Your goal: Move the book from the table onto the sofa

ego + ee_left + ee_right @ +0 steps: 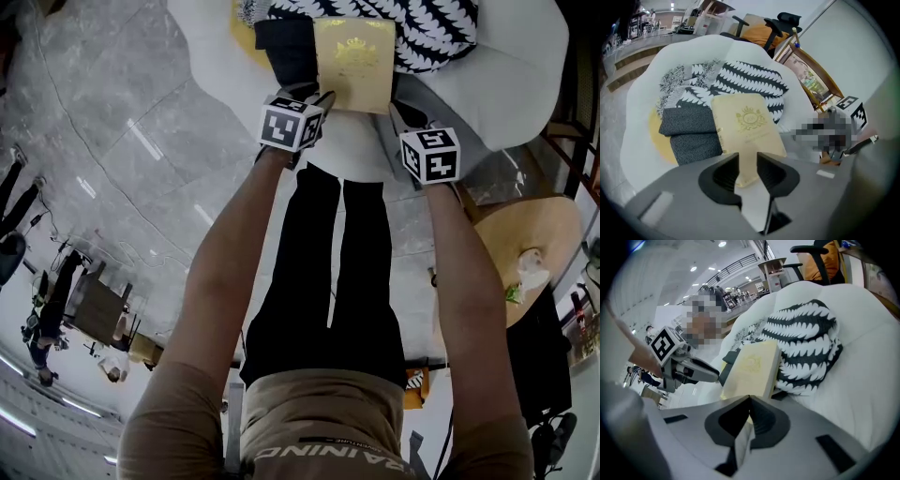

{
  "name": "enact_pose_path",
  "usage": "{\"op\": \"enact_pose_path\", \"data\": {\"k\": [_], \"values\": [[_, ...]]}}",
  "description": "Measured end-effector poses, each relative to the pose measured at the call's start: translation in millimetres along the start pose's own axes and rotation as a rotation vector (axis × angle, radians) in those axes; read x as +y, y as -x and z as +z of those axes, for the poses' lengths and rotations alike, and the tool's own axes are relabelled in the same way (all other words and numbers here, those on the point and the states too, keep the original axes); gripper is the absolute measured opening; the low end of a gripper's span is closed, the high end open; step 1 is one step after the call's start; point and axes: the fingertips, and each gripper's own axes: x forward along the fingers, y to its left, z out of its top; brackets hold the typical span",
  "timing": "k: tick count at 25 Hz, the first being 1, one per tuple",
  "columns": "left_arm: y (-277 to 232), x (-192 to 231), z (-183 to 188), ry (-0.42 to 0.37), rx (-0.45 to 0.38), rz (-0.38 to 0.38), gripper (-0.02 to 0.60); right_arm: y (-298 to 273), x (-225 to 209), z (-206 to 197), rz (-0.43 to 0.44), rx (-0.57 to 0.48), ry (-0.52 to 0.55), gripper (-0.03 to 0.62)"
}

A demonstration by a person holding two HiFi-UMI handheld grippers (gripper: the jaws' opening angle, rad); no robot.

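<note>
The cream book [354,61] with a gold crest lies flat on the white sofa [506,84], against a black-and-white patterned cushion [431,33]. My left gripper [314,96] hovers at the book's near left corner. In the left gripper view its jaws [747,161] stand parted, with the near edge of the book [747,129] showing through the gap and no pad pressing on it. My right gripper [403,112] is at the book's near right corner. In the right gripper view its tips [750,401] meet with nothing between them, and the book [752,369] lies just beyond.
A folded dark grey cloth [689,133] lies left of the book on a yellow cushion [658,140]. The patterned cushion [806,343] rises behind it. A round wooden table [525,244] stands at the right, beside the person's legs. Marble floor lies to the left.
</note>
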Motion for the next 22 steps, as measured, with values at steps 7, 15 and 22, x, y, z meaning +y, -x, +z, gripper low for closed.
{"op": "enact_pose_path", "data": {"k": [7,15,22], "values": [[45.9,-40.6,12.1,-0.056,-0.032,-0.031,0.006,45.6,38.2,15.8,0.051,0.005,0.038,0.005],[136.5,-97.2,-11.1,-0.155,-0.051,-0.059,0.006,125.8,78.2,34.7,0.08,0.021,0.054,0.005],[220.9,-146.6,-10.9,-0.223,-0.087,-0.091,0.006,213.1,113.9,60.9,0.077,-0.034,0.072,0.005]]}}
